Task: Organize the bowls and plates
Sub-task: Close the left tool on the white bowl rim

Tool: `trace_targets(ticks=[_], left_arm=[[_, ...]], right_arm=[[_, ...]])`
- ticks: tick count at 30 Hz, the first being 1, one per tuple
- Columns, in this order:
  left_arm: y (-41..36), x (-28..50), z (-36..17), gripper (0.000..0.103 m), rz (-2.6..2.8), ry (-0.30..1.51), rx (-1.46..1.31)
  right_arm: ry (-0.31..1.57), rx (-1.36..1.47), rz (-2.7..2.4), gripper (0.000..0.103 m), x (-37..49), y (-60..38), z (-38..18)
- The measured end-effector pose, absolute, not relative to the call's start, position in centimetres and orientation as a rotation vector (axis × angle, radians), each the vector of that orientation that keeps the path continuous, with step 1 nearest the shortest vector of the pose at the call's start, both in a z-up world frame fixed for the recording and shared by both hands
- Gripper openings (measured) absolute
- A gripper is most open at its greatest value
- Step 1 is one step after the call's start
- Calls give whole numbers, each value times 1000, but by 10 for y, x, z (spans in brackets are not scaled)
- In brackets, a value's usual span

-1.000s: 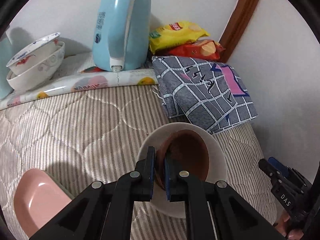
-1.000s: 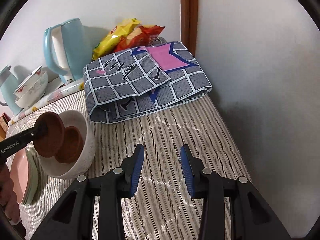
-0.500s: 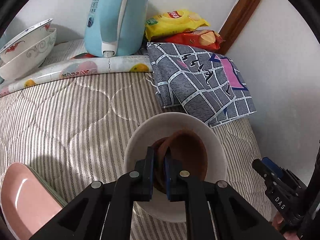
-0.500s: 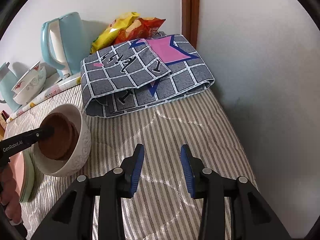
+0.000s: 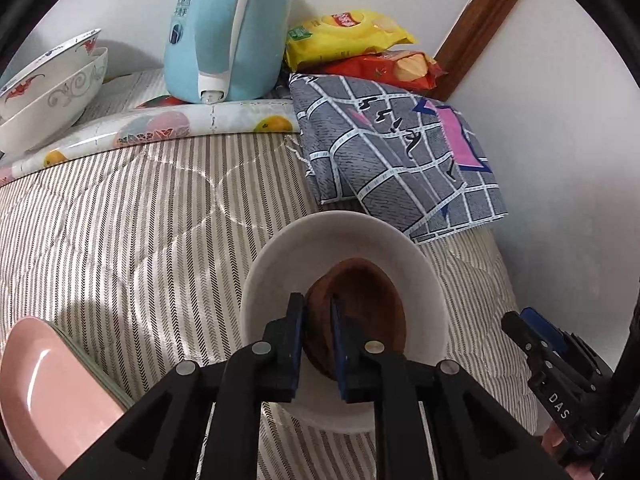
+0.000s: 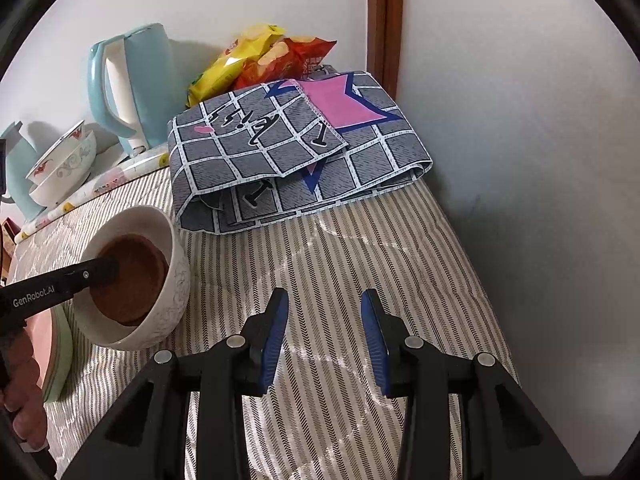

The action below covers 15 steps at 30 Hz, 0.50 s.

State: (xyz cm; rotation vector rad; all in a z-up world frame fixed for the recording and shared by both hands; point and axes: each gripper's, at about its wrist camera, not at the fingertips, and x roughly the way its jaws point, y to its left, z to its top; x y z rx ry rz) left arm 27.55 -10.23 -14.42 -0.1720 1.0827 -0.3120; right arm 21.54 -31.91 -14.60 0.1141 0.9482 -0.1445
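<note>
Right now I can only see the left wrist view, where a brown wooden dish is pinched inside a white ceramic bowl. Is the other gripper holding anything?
Observer: No. The right gripper is open and empty, over the striped quilt.
Operator: Is there any decoration on the outside of that bowl?
Observer: Yes. The white ceramic bowl has a faint embossed scroll pattern on its outer wall.
Operator: Is anything tucked beside those stacked bowls at the back?
Observer: A second pale blue vessel stands just left of the stacked patterned bowls. It is partly cut off by the picture's edge.
</note>
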Motion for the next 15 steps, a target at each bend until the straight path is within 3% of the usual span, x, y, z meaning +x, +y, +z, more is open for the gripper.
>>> trace_targets(ticks=[2, 5, 13, 15], left_arm=[[-99, 273, -140, 15, -309, 1067, -178], [-96, 269, -133, 27, -303, 1052, -174], [-78, 258, -115, 27, -248, 1000, -168], [-71, 255, -111, 27, -230, 984, -174]], right_arm=[[944, 114, -140, 38, 215, -317, -144], [933, 112, -127, 38, 213, -312, -138], [902, 90, -68, 39, 212, -290, -124], [888, 96, -64, 47, 212, -287, -121]])
